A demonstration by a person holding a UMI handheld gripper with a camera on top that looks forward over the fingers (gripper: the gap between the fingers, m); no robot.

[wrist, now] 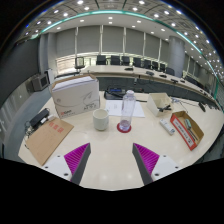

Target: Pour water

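Jaws apart and empty on the gripper (112, 160), bottle (128, 105) upright on a red coaster (124, 127) mid-worktop (110, 150) beside the white cup (101, 119): I'd approach level, centre the bottle, clamp mid-body.

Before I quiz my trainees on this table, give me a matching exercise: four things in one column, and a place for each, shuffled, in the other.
Things:
1. white cup
2. bottle
3. white box
4. red box

Places:
A. far right of the table, right of the bottle
B. upright on a round coaster
C. beyond the cup, at the table's back left
D. just left of the bottle, ahead of the left finger

Pairs: 1-D, 2-B, 3-C, 4-A

The gripper is open and holds nothing.
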